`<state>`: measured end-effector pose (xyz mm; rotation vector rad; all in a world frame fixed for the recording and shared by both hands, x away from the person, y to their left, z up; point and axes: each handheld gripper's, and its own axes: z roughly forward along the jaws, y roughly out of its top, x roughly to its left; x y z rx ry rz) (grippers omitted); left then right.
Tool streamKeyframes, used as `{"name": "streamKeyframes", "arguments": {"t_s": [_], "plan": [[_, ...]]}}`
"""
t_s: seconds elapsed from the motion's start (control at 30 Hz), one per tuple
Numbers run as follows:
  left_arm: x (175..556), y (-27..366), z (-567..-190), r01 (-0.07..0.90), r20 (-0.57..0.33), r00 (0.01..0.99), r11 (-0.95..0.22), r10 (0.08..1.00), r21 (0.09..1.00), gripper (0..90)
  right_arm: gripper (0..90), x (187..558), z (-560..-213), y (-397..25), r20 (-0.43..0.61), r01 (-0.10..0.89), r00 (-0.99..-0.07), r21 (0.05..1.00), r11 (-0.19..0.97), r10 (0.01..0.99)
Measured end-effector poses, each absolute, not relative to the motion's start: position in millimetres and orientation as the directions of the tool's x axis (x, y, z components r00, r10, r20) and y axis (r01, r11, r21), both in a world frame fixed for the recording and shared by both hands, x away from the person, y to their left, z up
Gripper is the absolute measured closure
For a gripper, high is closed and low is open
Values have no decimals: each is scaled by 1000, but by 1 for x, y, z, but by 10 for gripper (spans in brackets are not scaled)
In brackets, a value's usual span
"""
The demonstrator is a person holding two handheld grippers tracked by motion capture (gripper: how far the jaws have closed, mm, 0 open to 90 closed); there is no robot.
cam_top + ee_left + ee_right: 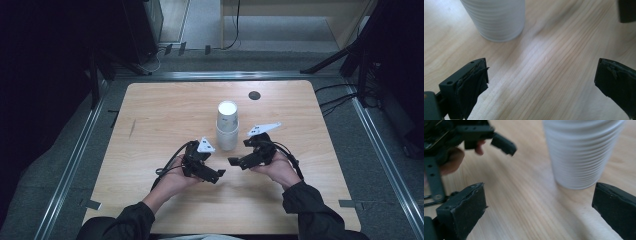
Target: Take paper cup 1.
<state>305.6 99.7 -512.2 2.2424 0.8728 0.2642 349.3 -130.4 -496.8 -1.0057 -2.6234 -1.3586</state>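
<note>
1. The cups (227,126), a white ribbed stack of what looks like two nested, stand upright near the middle of the desk (150,115), just below a dark round hole (254,95) near its far edge.
2. The left gripper (218,175) sits below and left of the cups, apart from them, jaws spread wide and empty.
3. The right gripper (235,162) sits just below and right of the cups, jaws likewise spread, holding nothing.
4. I judge this the approach: neither gripper touches the stack yet.
5. Next, probably one gripper must close on the lower cup to steady it while the other grips the upper cup's wall, gently enough not to crush it.
</note>
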Motion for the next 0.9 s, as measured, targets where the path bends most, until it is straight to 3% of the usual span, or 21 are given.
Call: {"name": "streamKeyframes", "arguments": {"t_s": [0.1, 0.13, 0.17, 0.23, 0.27, 0.33, 0.47, 0.63, 0.77, 0.9], "plan": [[304, 110, -496, 515, -110, 747, -467, 655, 719, 2, 34, 350, -489, -136, 289, 537, -789, 752, 382, 542], [304, 110, -496, 515, -110, 747, -467, 655, 719, 55, 34, 350, -489, -136, 289, 537, -789, 752, 382, 542], [303, 114, -491, 520, -115, 738, -451, 665, 725, 55, 100, 350, -488, -137, 299, 536, -795, 754, 379, 528], [302, 121, -484, 538, -162, 728, -409, 666, 737, 170, 178, 349, -479, -142, 336, 534, -801, 776, 336, 496], [302, 125, -482, 548, -176, 722, -398, 669, 736, 170, 178, 349, -479, -142, 336, 534, -801, 776, 336, 496], [302, 131, -478, 557, -168, 711, -401, 682, 728, 210, 302, 345, -472, -144, 285, 483, -823, 808, 339, 491], [300, 143, -475, 570, -171, 700, -398, 694, 719, 354, 422, 337, -467, -147, 179, 392, -862, 828, 401, 474], [294, 149, -473, 541, -132, 702, -404, 699, 738, 438, 441, 336, -468, -150, 215, 437, -844, 808, 395, 492], [294, 149, -474, 524, -123, 706, -398, 698, 753, 434, 440, 336, -468, -151, 146, 434, -834, 769, 470, 532], [295, 151, -471, 521, -120, 718, -414, 686, 746, 408, 434, 336, -463, -151, 157, 448, -831, 759, 473, 534]]}}
